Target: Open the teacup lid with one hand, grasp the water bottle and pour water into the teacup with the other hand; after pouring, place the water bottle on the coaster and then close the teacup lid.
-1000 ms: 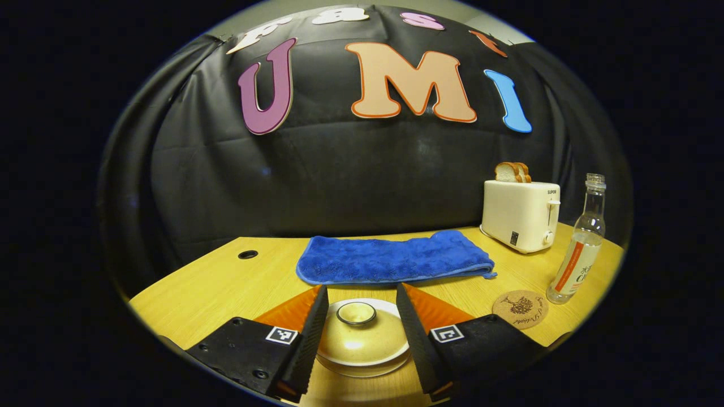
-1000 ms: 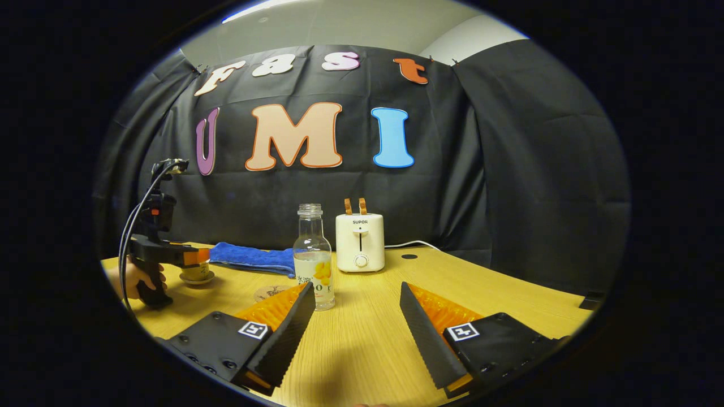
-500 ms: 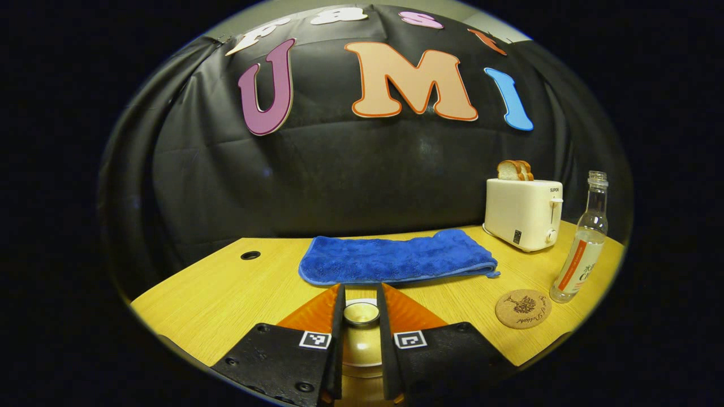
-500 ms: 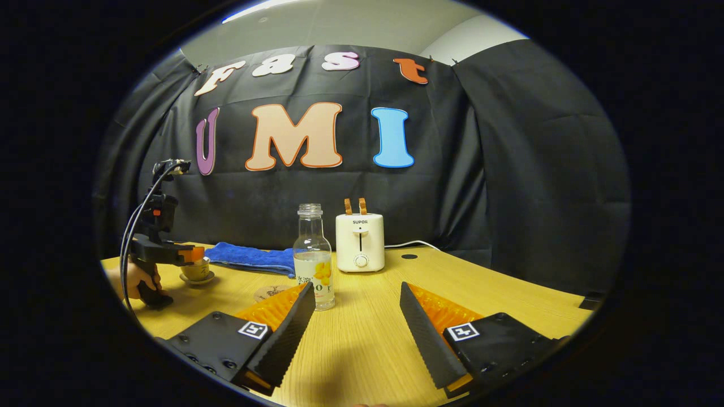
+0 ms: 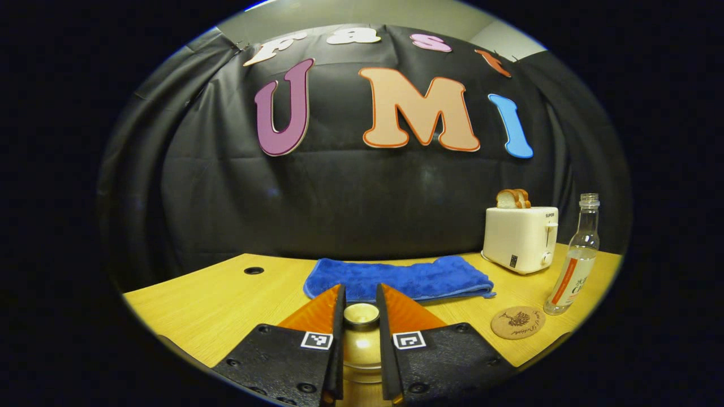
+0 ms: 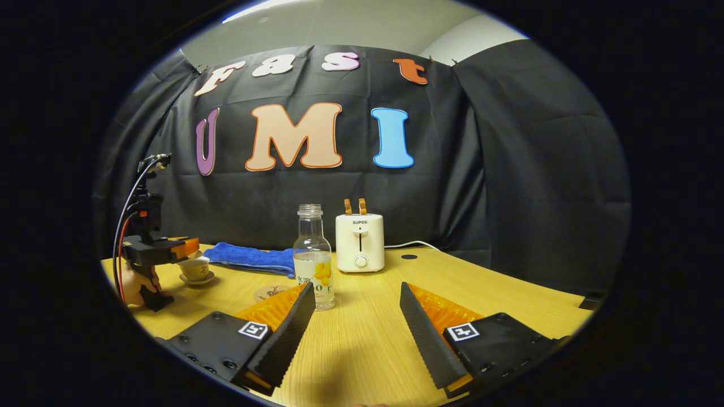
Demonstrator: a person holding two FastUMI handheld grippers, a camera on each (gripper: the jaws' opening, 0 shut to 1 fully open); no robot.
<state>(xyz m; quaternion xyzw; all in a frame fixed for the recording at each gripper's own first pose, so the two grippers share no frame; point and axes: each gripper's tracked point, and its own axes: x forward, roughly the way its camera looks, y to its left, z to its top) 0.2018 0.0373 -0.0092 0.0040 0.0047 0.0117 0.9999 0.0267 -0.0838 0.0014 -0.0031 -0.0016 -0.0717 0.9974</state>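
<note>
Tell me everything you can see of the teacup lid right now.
The glossy yellowish ceramic teacup lid has a domed top and a round ringed knob. The left gripper is shut on that knob, one finger pressing each side. In the right gripper view, the lid seems raised just off the matching teacup, which stands on its saucer on the wooden table. Its underside is hidden.

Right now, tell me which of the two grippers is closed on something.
The left gripper: its fingers clamp the teacup lid by its knob. The right gripper is open, holding nothing.

Cloth-walled booth (image 6: 509, 169), wooden table (image 6: 367, 339)
</note>
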